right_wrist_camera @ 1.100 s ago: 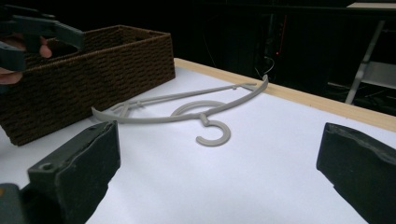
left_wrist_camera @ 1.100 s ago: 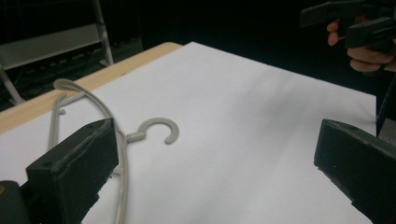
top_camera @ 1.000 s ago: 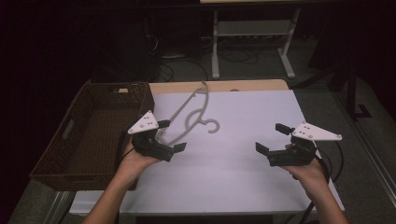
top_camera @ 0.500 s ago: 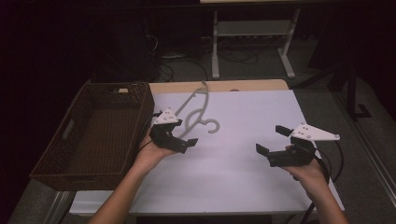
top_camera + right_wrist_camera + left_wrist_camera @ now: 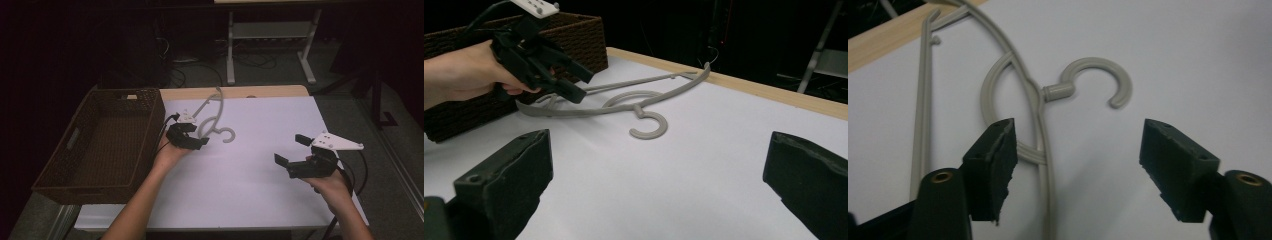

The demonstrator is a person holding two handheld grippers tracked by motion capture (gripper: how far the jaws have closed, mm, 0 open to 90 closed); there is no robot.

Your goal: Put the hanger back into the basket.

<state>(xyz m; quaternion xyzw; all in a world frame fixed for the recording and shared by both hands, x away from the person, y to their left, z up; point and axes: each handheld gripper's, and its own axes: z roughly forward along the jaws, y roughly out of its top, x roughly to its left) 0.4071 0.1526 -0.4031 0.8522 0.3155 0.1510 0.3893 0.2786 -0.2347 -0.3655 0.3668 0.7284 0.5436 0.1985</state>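
Note:
A grey plastic hanger (image 5: 210, 121) lies flat on the white table top (image 5: 260, 190), its hook (image 5: 228, 136) curling toward the middle. My left gripper (image 5: 198, 136) is open just above the hanger's near end. In the left gripper view the hanger's neck and arm (image 5: 1040, 107) run between the jaws, close to the left one, with the hook (image 5: 1098, 65) just beyond. My right gripper (image 5: 291, 150) is open over bare table at the right, nothing between its jaws. The right gripper view shows the hanger (image 5: 624, 102) ahead, with the left gripper (image 5: 581, 86) over its left end.
A dark brown wicker basket (image 5: 150, 115) stands along the table's left side, close to the left hand; it is also seen as the basket (image 5: 574, 30) behind that hand. A wooden strip (image 5: 260, 91) edges the table's far side. Stand legs and cables lie on the floor beyond.
My left gripper has moved forward and right, from beside the basket to over the hanger's near end. The hanger and my right gripper have stayed put.

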